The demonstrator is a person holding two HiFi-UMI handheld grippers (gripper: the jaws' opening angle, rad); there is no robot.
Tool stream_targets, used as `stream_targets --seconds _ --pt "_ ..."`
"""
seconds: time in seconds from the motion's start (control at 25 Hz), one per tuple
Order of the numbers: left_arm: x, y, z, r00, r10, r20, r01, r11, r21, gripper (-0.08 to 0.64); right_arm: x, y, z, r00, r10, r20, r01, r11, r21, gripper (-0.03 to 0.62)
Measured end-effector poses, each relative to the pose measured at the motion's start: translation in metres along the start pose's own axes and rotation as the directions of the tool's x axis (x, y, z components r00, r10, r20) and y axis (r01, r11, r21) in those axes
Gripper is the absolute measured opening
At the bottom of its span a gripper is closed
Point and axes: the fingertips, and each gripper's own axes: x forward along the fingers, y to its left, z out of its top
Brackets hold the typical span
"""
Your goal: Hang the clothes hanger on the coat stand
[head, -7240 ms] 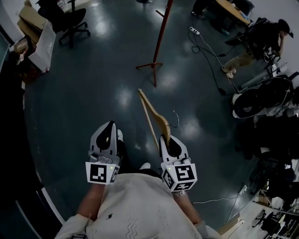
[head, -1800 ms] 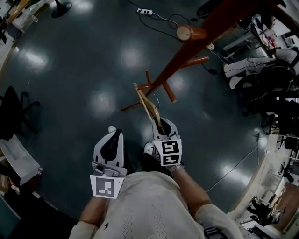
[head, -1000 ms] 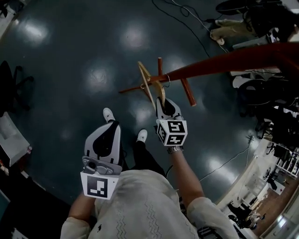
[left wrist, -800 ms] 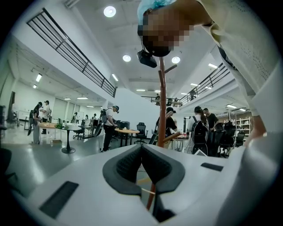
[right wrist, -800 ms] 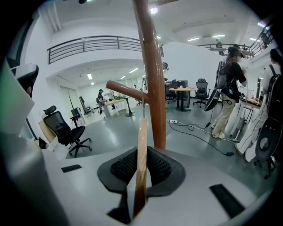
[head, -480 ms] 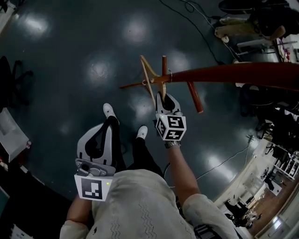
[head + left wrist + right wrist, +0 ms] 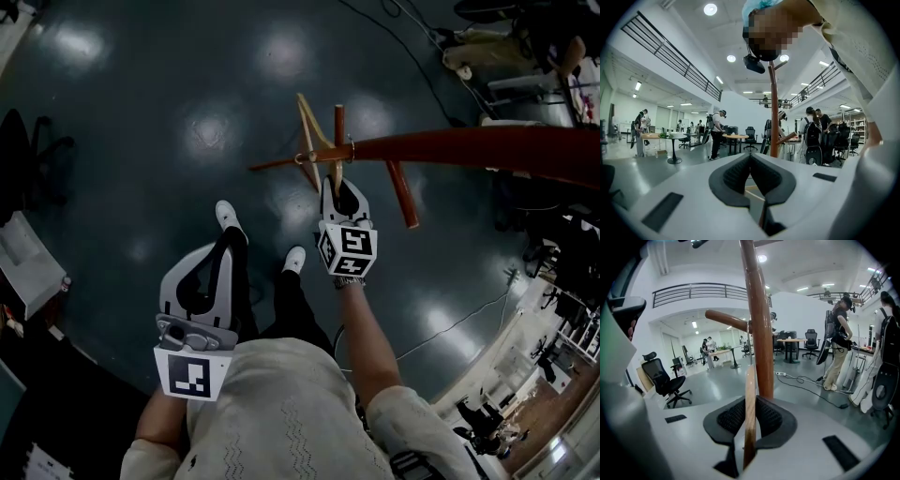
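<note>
Wooden clothes hanger [image 7: 312,131], clamped in the right tool [image 7: 342,190], seems hooked on the coat stand [image 7: 469,146]; only release remains; left tool [image 7: 216,258] closed, empty.

My right gripper [image 7: 337,187] is stretched forward, jaws clamped on the hanger [image 7: 750,397]; my left gripper [image 7: 221,253] hangs back by my waist, jaws together, empty.

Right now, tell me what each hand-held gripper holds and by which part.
Right hand-held gripper: the hanger, by one wooden arm. Left hand-held gripper: nothing.
</note>
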Motion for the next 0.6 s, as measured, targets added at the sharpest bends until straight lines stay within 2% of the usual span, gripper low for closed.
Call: stream_targets --seconds 0.24,0.4,0.6 --pt "0.002 -0.004 0.001 1.0 0.0 0.001 0.0 1.0 -0.005 0.012 0.006 -0.006 -0.001 0.999 -0.033 0.013 0.033 0.999 -0.023 0.07" --pt "0.005 -0.006 0.003 1.0 -0.013 0.008 0.013 1.0 0.002 0.012 0.008 -0.005 -0.001 1.0 -0.022 0.009 0.022 1.0 -0.022 0.069" --pt "0.005 -0.021 0.002 0.999 -0.035 0.005 0.035 0.999 0.001 0.012 0.006 -0.009 -0.006 1.0 0.008 -0.02 -0.007 1.0 0.021 0.071"
